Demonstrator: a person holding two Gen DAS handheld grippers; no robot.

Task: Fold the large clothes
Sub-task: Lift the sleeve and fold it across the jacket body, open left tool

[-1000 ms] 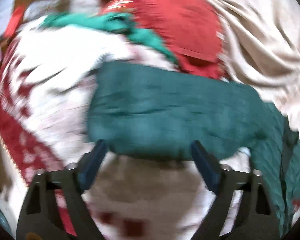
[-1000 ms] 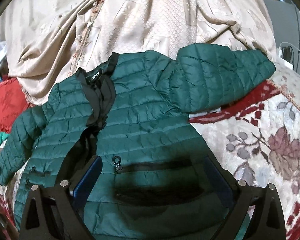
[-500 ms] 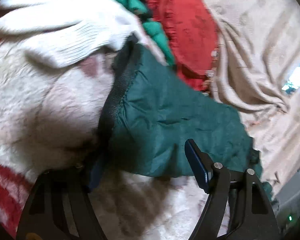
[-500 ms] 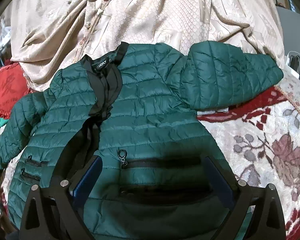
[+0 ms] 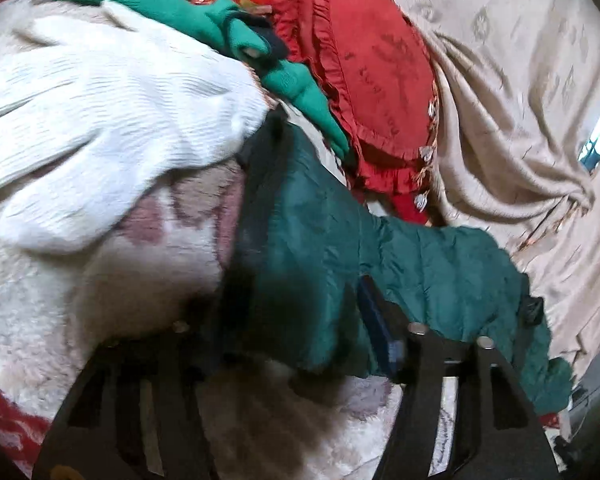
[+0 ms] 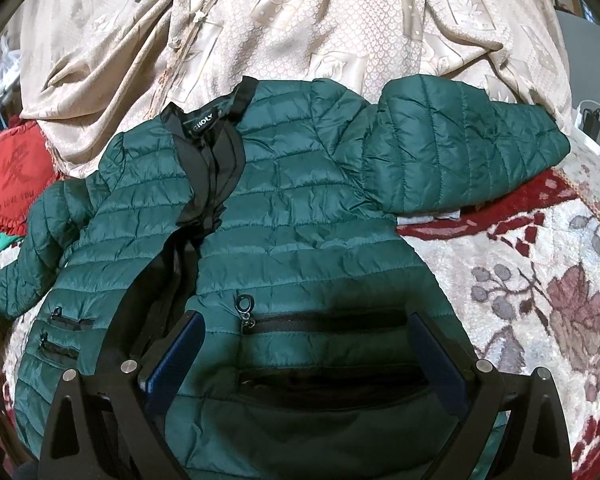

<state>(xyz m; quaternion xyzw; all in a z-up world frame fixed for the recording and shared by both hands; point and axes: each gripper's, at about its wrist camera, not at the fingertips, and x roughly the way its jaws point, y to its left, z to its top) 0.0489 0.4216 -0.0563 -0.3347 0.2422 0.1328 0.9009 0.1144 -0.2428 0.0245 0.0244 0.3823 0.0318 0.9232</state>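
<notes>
A dark green quilted jacket (image 6: 300, 240) lay front-up on a cream blanket with red and brown flowers (image 6: 540, 300). Its long axis ran from the hem, nearest the right wrist camera, up to the black collar (image 6: 208, 128), which pointed away toward a draped beige patterned cloth (image 6: 340, 32). The front stood partly unzipped, showing black lining. One sleeve (image 6: 460, 140) was bent across the shoulder and stretched sideways to the right of that view; the other sleeve (image 6: 28, 248) trailed down and left, toward a red frilled cushion (image 6: 12, 176).

The right tongs (image 6: 308, 364) hung spread wide over the lower front panel, by its zip pockets, with the pads not pressing the fabric.

In the left wrist view, the cuff end of a sleeve (image 5: 320, 248) sat between the fingers of the left tongs (image 5: 292, 320), its black-edged opening facing left. The fabric bunched against the blue pad on the right; the other finger was hidden in shadow, so I cannot tell whether the grip was firm. Beside it lay a white ribbed knit (image 5: 100, 112) and a bright green knit (image 5: 220, 24).
</notes>
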